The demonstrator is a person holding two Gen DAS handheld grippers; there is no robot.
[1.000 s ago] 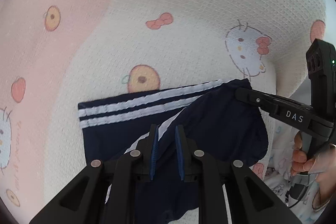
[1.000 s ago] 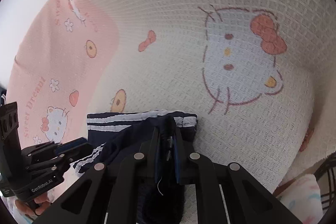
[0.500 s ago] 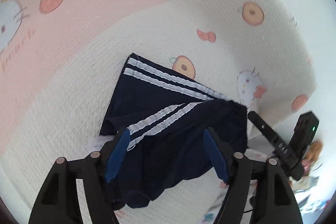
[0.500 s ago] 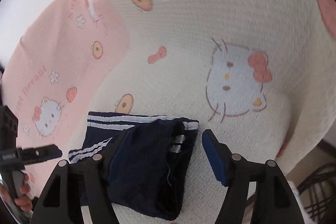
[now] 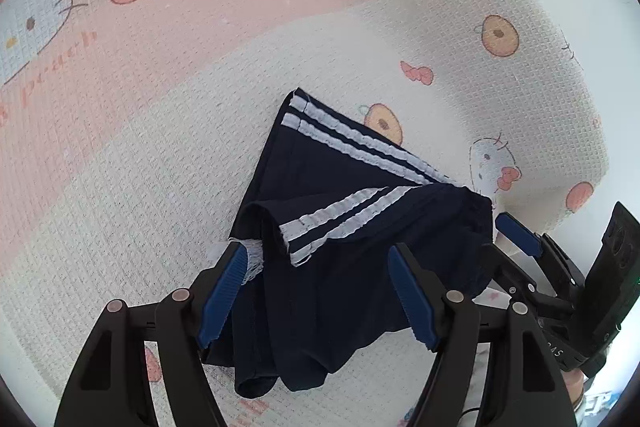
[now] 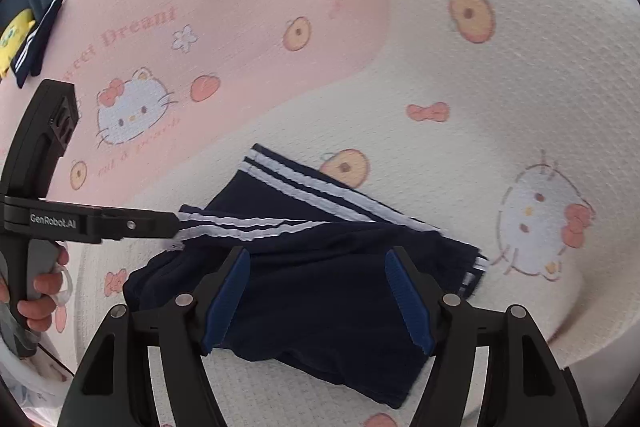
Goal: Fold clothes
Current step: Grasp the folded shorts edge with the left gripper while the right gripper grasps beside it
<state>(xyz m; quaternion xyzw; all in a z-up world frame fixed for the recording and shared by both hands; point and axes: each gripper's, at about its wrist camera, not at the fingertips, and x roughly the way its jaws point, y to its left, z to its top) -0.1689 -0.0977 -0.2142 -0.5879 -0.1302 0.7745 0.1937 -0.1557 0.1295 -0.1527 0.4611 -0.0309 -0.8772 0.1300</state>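
Observation:
Navy shorts (image 5: pixel 340 187) with double white side stripes lie folded over on the blanket (image 5: pixel 160 147). My left gripper (image 5: pixel 318 297) hovers over their near half, open, with nothing pressed between the blue pads. In the right wrist view the same shorts (image 6: pixel 320 267) lie below my right gripper (image 6: pixel 316 299), which is open and holds nothing. The left gripper (image 6: pixel 172 225) comes in from the left with its tip at the striped edge. The right gripper (image 5: pixel 508 247) shows at the shorts' right edge in the left wrist view.
The blanket (image 6: pixel 440 67) is pink and cream with cartoon cats, fruit and bows; its edge drops off at the right. Another navy striped garment (image 6: pixel 32 39) lies at the far upper left. A person's hand (image 6: pixel 44 291) holds the left gripper's handle.
Both grippers were shut on the shorts' fabric; they have let go and now stand open. Both have drawn back and rolled, the right one rising, so more of the folded shorts shows.

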